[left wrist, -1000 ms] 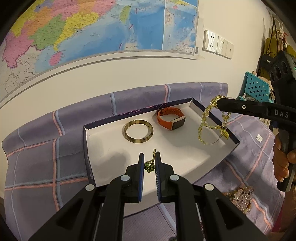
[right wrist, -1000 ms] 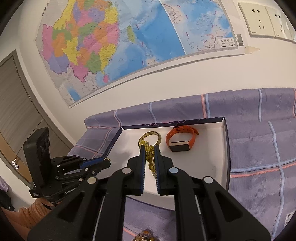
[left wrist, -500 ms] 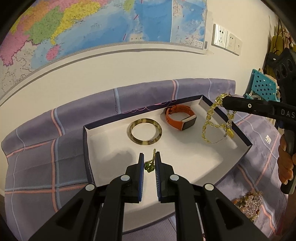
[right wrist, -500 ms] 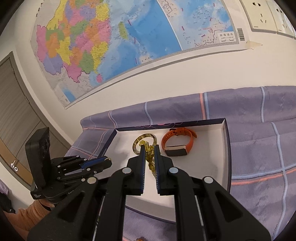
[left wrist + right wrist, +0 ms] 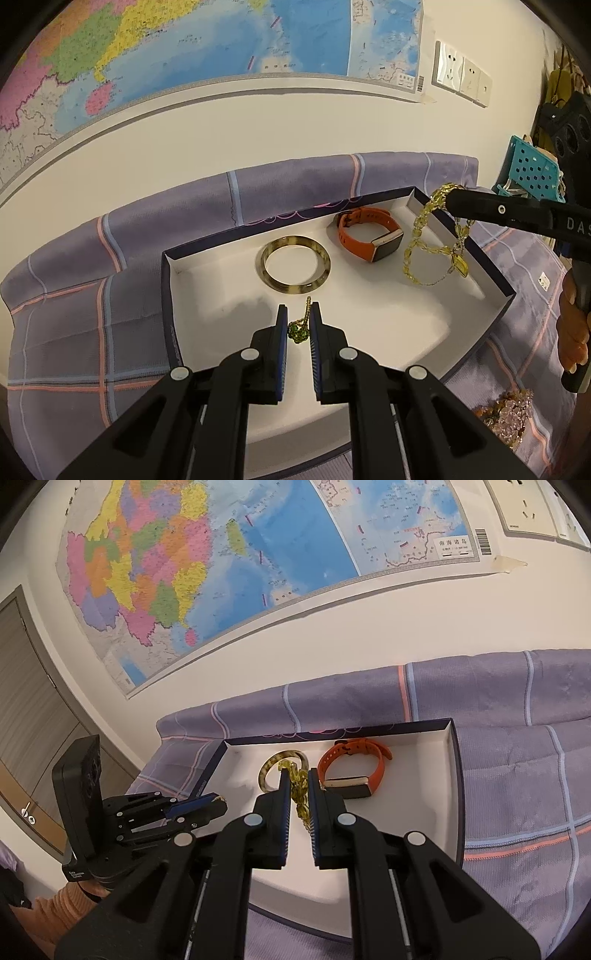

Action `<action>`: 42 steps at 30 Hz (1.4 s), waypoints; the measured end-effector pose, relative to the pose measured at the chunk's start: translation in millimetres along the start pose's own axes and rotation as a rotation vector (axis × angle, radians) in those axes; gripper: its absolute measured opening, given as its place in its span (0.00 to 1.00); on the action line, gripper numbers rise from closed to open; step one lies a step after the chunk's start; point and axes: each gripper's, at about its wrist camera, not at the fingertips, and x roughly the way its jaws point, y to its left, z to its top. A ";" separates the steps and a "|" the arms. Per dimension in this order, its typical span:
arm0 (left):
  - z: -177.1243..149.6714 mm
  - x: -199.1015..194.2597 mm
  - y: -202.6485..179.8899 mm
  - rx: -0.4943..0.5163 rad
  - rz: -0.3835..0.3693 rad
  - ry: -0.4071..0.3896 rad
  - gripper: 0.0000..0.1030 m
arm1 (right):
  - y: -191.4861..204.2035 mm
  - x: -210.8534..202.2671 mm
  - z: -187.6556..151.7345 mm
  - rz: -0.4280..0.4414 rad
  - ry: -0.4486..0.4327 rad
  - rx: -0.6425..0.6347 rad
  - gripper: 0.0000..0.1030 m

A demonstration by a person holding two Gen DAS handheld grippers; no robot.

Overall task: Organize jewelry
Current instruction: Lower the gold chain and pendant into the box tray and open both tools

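A white box with dark blue walls (image 5: 173, 295) lies on a purple checked cloth. Inside lie a tortoiseshell bangle (image 5: 294, 264) and an orange watch (image 5: 369, 238). My left gripper (image 5: 298, 319) is shut on a small green-beaded chain piece (image 5: 298, 329), held over the box's front left. My right gripper (image 5: 297, 786) is shut on a yellow beaded necklace (image 5: 300, 794); in the left wrist view the necklace (image 5: 424, 240) dangles above the box's right side. The bangle (image 5: 269, 766) and watch (image 5: 354, 771) also show in the right wrist view.
A pile of pink and amber beaded jewelry (image 5: 511, 410) lies on the cloth (image 5: 74, 295) right of the box. A wall with a map stands close behind. A teal perforated basket (image 5: 532, 171) is at the far right.
The left wrist view has shifted, so the box sits further right and closer in it. The right gripper and its hanging necklace have stayed over the box's right side. Both grips hold.
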 end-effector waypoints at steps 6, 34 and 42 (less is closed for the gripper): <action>2.7 6.3 3.8 -0.018 0.000 0.014 0.10 | -1.2 5.7 1.4 -0.002 0.003 0.002 0.09; 7.7 41.1 11.5 -0.069 0.020 0.114 0.10 | -1.7 60.5 -10.6 -0.054 0.148 -0.085 0.09; 10.2 43.0 10.9 -0.077 0.029 0.112 0.11 | -8.8 68.5 -15.9 -0.077 0.176 -0.065 0.12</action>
